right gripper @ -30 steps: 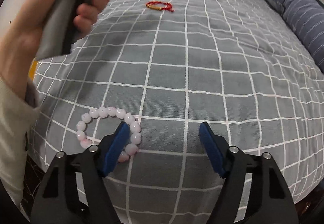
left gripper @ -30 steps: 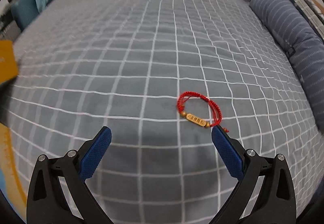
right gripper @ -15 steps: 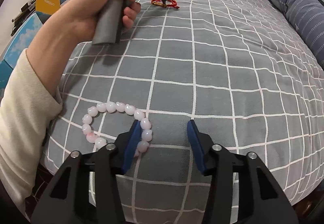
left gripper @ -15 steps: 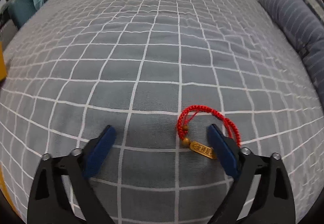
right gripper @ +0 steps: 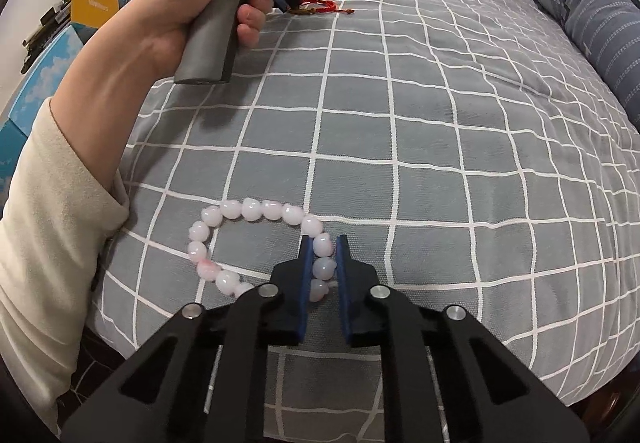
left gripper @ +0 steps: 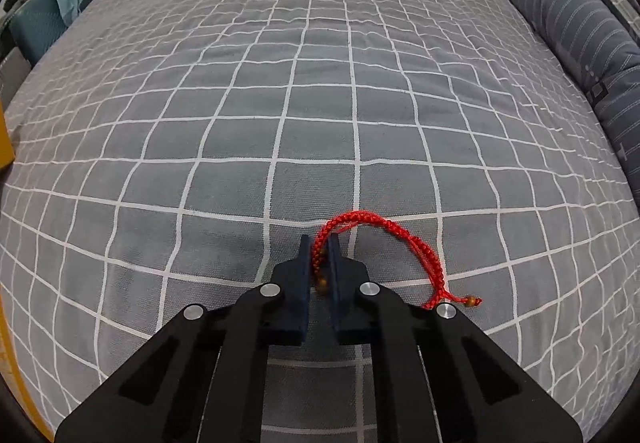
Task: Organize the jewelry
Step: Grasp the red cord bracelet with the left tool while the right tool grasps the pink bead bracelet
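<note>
A red braided cord bracelet [left gripper: 372,221] lies on the grey checked bedspread [left gripper: 320,103]. My left gripper [left gripper: 319,243] is shut on its left strand, fingertips on the bed; the rest arcs right to a small brown end bead [left gripper: 473,301]. In the right wrist view the left gripper [right gripper: 289,5] is far up the bed on the red bracelet [right gripper: 320,7]. A pale pink bead bracelet [right gripper: 256,239] lies near the bed's front edge. My right gripper [right gripper: 322,243] is shut on the beads at its right side.
A long blue striped bolster pillow [left gripper: 580,43] lies along the bed's right side. Teal and yellow boxes [right gripper: 96,3] and clutter stand beyond the left edge. The person's left arm in a cream sleeve [right gripper: 52,211] crosses the left of the right wrist view.
Both grippers have gone from open to shut: the left moved forward and closed on the red bracelet's cord, the right closed on the pink beads.
</note>
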A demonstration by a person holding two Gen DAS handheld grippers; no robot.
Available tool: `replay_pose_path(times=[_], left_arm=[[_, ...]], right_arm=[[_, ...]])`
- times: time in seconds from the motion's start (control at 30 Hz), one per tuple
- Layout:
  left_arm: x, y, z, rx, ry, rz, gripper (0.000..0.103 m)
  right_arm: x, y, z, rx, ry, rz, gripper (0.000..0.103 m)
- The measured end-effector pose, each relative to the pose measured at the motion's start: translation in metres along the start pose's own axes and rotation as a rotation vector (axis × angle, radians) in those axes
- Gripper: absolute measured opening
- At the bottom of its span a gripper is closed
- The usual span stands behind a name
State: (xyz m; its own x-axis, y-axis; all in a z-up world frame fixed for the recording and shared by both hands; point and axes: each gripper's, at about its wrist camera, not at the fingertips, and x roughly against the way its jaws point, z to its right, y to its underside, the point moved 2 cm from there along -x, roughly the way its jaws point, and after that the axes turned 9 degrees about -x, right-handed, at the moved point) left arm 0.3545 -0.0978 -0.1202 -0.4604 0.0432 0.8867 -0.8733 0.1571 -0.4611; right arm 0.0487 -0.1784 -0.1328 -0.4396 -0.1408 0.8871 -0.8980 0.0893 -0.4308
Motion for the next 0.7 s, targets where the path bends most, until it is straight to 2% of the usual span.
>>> replay_pose_path(times=[0.7], left_arm=[[0.055, 0.004, -0.005, -0.030, 0.025, 0.067, 0.006]], right_arm=[[0.030, -0.002, -0.010, -0.005, -0.054, 0.066, 0.011]])
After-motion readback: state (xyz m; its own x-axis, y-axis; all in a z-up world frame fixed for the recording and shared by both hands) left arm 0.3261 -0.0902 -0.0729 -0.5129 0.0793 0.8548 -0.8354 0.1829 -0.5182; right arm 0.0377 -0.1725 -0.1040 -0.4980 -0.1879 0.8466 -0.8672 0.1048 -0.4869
